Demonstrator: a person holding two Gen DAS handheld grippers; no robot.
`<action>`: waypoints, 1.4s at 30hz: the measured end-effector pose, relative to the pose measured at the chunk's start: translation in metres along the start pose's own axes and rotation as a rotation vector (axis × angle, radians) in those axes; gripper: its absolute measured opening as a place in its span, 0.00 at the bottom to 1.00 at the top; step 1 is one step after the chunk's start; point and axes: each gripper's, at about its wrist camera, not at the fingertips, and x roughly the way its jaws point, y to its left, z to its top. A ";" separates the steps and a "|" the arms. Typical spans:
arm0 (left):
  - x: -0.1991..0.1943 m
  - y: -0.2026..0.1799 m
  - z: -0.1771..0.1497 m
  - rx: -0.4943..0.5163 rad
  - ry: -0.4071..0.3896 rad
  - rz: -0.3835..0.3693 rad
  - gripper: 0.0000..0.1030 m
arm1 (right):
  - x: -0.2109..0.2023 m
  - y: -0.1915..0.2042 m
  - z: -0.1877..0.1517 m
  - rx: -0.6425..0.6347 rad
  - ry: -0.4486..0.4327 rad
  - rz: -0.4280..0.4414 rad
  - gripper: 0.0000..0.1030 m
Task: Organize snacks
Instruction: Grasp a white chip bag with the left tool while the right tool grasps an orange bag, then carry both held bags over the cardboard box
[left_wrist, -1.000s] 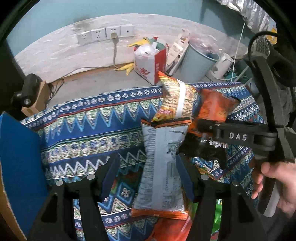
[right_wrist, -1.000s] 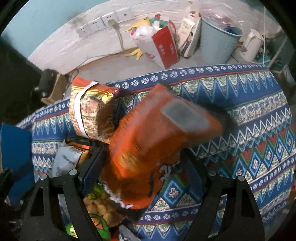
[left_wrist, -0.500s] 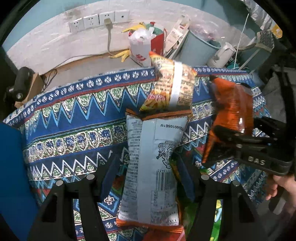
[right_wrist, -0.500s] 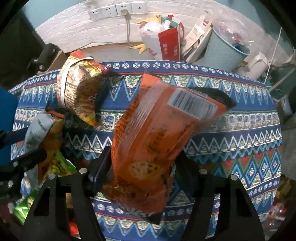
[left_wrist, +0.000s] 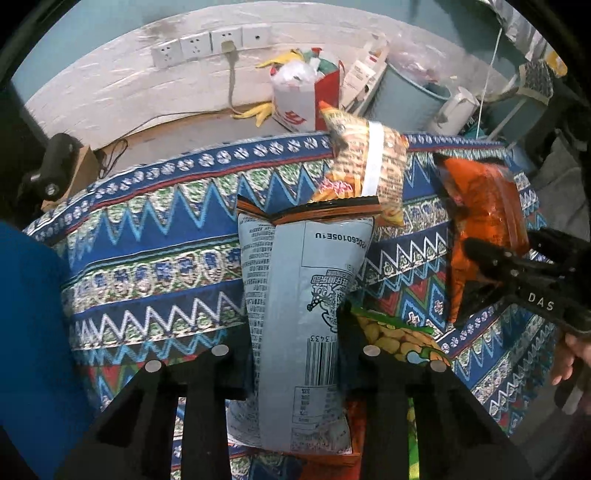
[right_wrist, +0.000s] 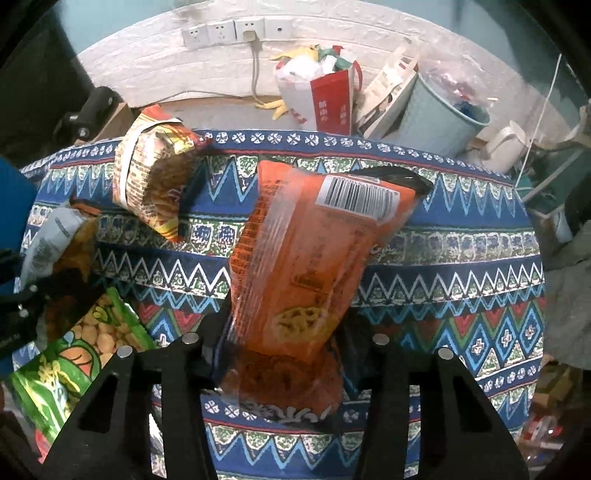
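Crowding tablecloth (left_wrist: 155, 236) near edge: gripped snack bags (left_wrist: 295, 317).

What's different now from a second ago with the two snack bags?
Both grippers have just been closing: the left gripper now pinches the grey bag, the right gripper squeezes the orange bag, which has tipped more upright. The yellow bag and the green bag stayed on the patterned cloth.

Both fisheye views are evenly lit and moderately bright, with soft shadows under the packets. Straight lines bow strongly toward the black circular rims. Glare streaks the orange packet (right_wrist: 306, 266), which is slightly motion-blurred; the patterned tablecloth (left_wrist: 155, 236) stays sharp.
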 end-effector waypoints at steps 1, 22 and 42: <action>-0.004 0.001 0.000 -0.001 -0.007 0.002 0.32 | 0.000 -0.001 0.000 0.001 0.000 0.002 0.45; -0.096 0.003 -0.022 0.005 -0.142 0.040 0.32 | -0.080 0.017 -0.001 -0.022 -0.131 0.093 0.45; -0.159 0.030 -0.049 -0.030 -0.234 0.080 0.32 | -0.154 0.073 0.000 -0.127 -0.259 0.221 0.45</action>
